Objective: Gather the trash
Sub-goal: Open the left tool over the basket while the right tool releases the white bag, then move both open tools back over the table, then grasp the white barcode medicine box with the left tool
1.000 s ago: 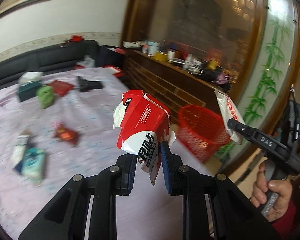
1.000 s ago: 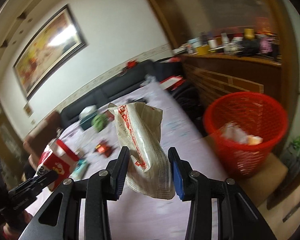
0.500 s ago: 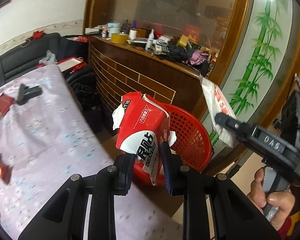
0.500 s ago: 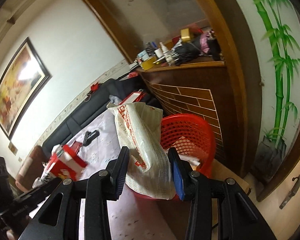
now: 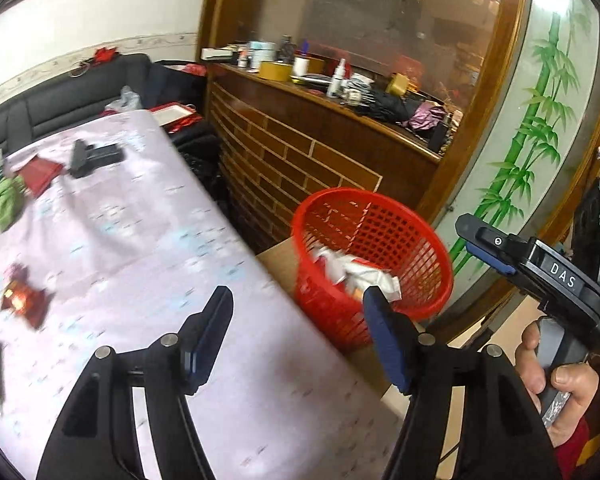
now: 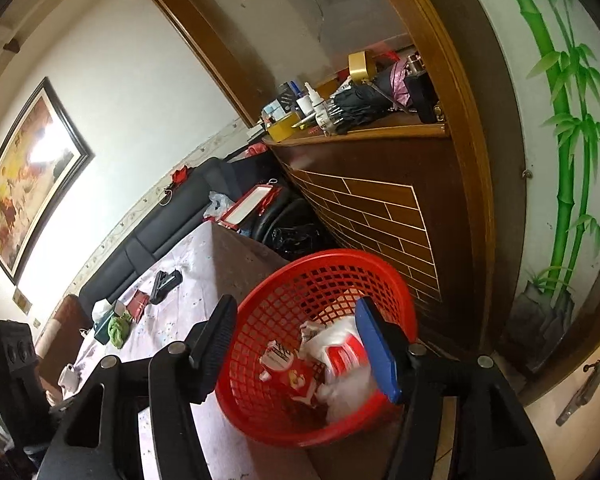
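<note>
Left tool [image 5: 296,332] and right tool [image 6: 296,344] both have their jaws spread with nothing between them; they've just been opening, so this looks like the drop. Right past the right tool's tips sits the red plastic mesh basket [image 6: 260,420], and the crumpled red-and-white carton [image 6: 290,376] and the pale plastic wrapper [image 6: 340,340] are lying inside it. The basket's parked at the bench's corner, handy for dumping. Further out on the lilac-clothed bench [image 5: 140,240] there's more to grab, like the small red wrapper [image 5: 22,300].
</note>
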A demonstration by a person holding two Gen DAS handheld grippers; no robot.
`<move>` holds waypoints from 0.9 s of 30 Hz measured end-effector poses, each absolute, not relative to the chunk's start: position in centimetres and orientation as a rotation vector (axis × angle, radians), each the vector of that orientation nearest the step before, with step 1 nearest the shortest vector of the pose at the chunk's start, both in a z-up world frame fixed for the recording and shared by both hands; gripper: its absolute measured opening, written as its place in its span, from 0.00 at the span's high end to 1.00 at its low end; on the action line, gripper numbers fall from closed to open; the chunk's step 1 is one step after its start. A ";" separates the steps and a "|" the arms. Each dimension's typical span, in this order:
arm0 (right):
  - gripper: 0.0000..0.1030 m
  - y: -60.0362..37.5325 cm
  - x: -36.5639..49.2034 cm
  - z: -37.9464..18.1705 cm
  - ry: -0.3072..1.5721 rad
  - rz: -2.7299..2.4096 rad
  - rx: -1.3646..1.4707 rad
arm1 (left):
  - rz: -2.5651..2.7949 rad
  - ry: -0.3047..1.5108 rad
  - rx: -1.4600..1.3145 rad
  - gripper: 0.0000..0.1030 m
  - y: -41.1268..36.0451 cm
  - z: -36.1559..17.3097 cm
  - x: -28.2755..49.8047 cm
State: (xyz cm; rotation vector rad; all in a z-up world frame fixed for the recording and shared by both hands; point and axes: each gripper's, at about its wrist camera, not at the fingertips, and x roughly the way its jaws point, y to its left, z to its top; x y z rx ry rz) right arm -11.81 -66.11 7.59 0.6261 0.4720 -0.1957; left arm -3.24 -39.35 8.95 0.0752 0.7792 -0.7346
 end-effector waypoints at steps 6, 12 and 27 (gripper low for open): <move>0.36 -61.4 -12.0 7.7 0.497 -0.132 0.556 | -0.665 0.775 0.077 0.36 -33.4 8.7 -4.7; 0.36 -55.4 -10.4 7.5 0.543 -0.010 0.536 | -0.596 0.779 0.065 0.36 -27.2 8.6 -5.0; 0.36 -43.2 -6.8 6.9 0.675 0.216 0.370 | -0.146 0.839 -0.016 0.36 -9.0 7.6 4.9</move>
